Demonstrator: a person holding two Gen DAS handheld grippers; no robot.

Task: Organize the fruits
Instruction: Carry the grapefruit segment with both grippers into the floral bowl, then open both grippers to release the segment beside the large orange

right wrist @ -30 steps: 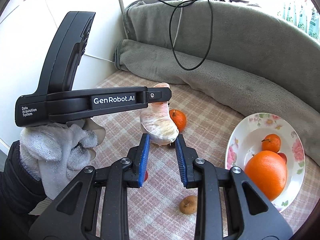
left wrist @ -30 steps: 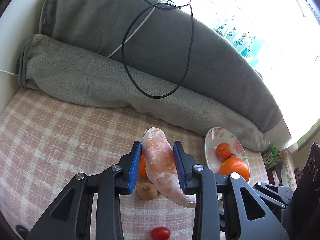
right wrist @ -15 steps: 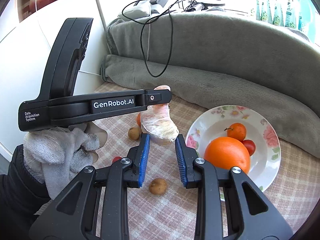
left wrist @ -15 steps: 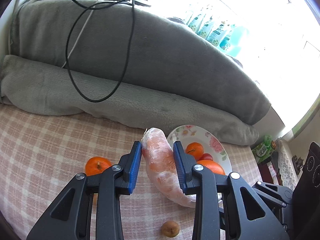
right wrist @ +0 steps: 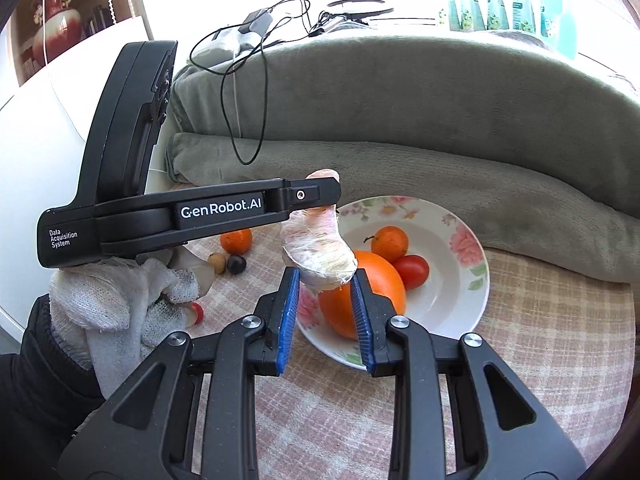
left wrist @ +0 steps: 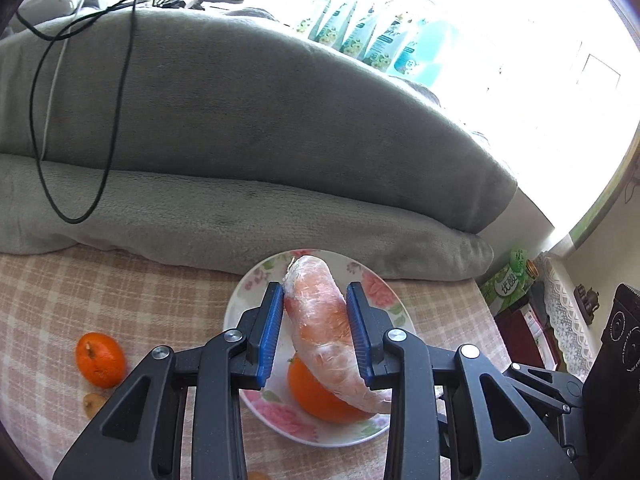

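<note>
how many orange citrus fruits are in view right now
3. A big orange and a small mandarin sit on the floral plate; another mandarin lies on the checked cloth beside the plate. The wrapped carrot may hide more.

Ahead of the hand-held gripper, a folded grey blanket (left wrist: pixel 248 128) lies along the far edge of the pink-checked tabletop (left wrist: pixel 80 292). A black cable (left wrist: pixel 116 92) drapes over it. Beyond, a window (left wrist: pixel 500 12) glares white.

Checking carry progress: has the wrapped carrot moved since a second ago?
Yes. Held in the left gripper, the wrapped carrot has travelled from beside the loose tangerine to above the plate, over the big orange.
</note>
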